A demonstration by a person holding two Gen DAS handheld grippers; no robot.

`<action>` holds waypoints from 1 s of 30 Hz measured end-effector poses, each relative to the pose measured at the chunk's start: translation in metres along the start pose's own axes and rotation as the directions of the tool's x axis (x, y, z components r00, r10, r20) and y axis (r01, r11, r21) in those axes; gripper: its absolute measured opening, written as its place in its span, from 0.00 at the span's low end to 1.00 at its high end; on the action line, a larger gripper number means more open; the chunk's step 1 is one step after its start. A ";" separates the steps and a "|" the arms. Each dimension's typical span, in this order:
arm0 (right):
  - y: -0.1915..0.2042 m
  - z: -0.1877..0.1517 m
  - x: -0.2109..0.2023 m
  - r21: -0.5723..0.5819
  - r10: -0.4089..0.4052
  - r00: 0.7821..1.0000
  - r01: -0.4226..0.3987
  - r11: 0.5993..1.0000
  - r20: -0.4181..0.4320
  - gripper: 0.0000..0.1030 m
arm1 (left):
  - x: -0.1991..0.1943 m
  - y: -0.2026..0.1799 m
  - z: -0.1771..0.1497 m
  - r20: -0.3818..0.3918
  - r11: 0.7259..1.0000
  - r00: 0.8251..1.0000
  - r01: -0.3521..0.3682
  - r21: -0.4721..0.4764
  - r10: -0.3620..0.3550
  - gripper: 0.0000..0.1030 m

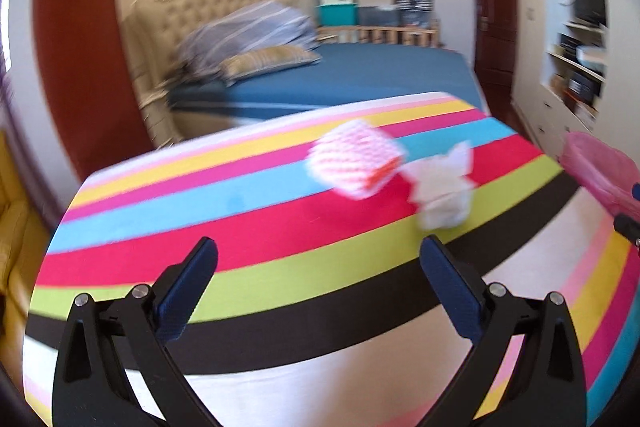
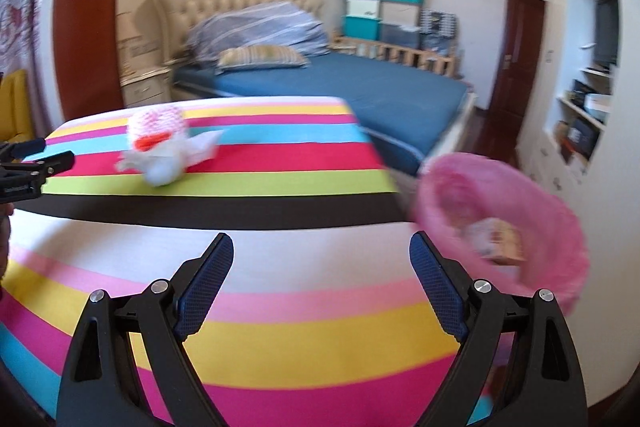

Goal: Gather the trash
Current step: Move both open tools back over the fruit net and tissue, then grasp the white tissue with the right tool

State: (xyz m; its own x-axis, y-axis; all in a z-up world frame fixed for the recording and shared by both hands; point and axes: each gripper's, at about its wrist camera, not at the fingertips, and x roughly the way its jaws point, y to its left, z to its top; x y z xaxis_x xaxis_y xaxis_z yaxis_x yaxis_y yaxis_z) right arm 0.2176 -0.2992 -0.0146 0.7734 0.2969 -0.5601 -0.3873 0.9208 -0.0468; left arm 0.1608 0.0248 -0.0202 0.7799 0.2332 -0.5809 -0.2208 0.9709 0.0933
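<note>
Presently left tool (image 1: 319,253) wide open, empty; right tool (image 2: 321,248) likewise; crumpled tissue (image 1: 442,183) touching pink-checked wrapper (image 1: 356,159) on striped desk (image 1: 240,227); pink bin (image 2: 500,215) beside desk.

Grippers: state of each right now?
Left gripper: open, holding nothing, above the striped cloth.
Right gripper: open, holding nothing, beside the pink bin.

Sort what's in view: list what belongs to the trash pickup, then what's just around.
Job:
pink-and-white foam net
crumpled white tissue
pink-lined bin, a carton already inside
left tongs and right tongs, both open, empty

Just around:
striped cloth
bed, pillows
teal storage boxes
shelves
</note>
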 end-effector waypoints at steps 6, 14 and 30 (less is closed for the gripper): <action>0.067 0.020 0.018 -0.062 0.097 0.995 -0.099 0.993 -0.034 0.82 | 0.004 0.034 -0.015 -0.022 0.999 0.999 -0.031 -0.039 0.030 0.95; 0.105 0.056 0.050 0.034 0.118 0.992 -0.116 0.993 -0.043 0.82 | 0.001 0.045 -0.019 -0.026 0.993 1.000 -0.002 -0.114 0.000 0.94; 0.151 0.079 0.122 0.011 0.026 0.986 -0.025 1.000 -0.163 0.82 | 0.012 0.087 -0.030 -0.065 0.936 0.994 0.055 -0.349 -0.082 0.91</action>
State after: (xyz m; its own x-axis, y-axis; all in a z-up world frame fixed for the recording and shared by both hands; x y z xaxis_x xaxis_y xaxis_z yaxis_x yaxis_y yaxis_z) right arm 0.2936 -0.1043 -0.0246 0.6706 0.2757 -0.6887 -0.4007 0.9159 -0.0236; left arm 0.1337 0.1106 -0.0429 0.7557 0.1484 -0.6379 -0.3681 0.9018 -0.2262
